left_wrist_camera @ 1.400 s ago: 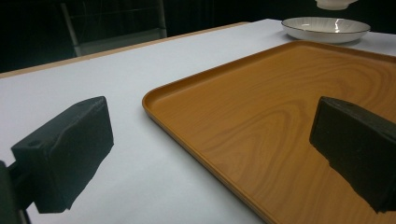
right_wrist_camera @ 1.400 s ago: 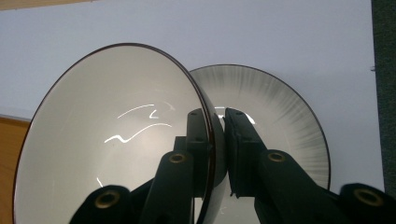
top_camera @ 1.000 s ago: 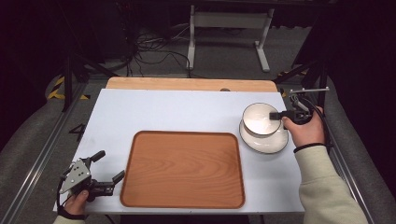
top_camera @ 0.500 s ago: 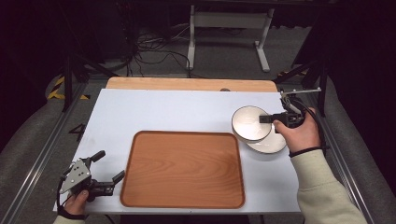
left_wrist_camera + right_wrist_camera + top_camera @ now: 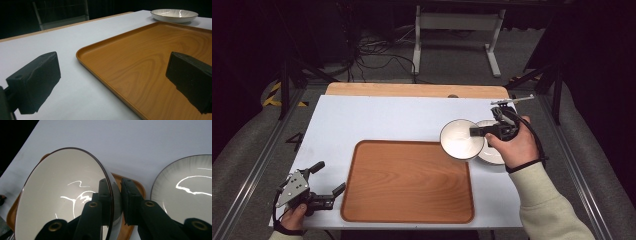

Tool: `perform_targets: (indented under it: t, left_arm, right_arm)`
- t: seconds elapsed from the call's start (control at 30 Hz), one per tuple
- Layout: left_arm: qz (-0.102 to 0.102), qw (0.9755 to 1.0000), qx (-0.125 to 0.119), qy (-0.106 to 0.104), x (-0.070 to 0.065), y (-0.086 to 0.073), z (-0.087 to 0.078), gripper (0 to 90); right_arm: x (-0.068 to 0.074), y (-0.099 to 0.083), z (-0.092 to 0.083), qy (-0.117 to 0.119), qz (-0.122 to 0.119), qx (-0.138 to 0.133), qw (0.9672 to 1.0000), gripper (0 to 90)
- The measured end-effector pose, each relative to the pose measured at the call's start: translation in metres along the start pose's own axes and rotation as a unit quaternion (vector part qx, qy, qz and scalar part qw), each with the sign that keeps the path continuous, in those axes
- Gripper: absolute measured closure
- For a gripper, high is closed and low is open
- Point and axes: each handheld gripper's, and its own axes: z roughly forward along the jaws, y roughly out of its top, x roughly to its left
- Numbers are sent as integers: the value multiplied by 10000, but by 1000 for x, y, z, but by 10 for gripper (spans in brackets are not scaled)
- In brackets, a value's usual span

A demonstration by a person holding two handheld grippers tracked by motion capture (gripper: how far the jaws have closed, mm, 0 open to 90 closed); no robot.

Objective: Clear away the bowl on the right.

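The right tongs are clenched on the rim of a white bowl, one jaw inside the wall and one outside, as the right gripper view shows. The bowl hangs in the air, tilted, just above the far right corner of the wooden tray, beside a white plate that lies on the tabletop.

The bowl looks like glazed ceramic: stiff, smooth and probably slippery, fairly heavy for a hold at one edge, and likely to chip or crack if it drops. Pinching the rim is the sensible hold, but the weight hangs off to one side, so the bowl may swing or slide between the pads; a slow, level carry seems wise.

The left tongs rest released near the tray's left edge, grasping nothing.
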Motion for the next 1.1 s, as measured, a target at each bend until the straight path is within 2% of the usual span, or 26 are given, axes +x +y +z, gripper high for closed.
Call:
perform_targets:
  t: [0.23, 0.63, 0.93, 1.1]
  left_arm:
    - [-6, 10000, -1, 4, 0, 0, 0, 3]
    - [-5, 10000, -3, 1, 0, 0, 0, 3]
    - [-1, 10000, -4, 0, 0, 0, 0, 3]
    - [-1, 10000, -2, -6, 0, 0, 0, 2]
  right_arm:
    - [24, 2, 10, 265, -188, 61, 9995, 793]
    - [58, 5, 27, 537, -419, 239, 9974, 791]
    - [79, 5, 38, 832, -463, 291, 9950, 787]
    - [88, 5, 45, 903, -496, 346, 9941, 784]
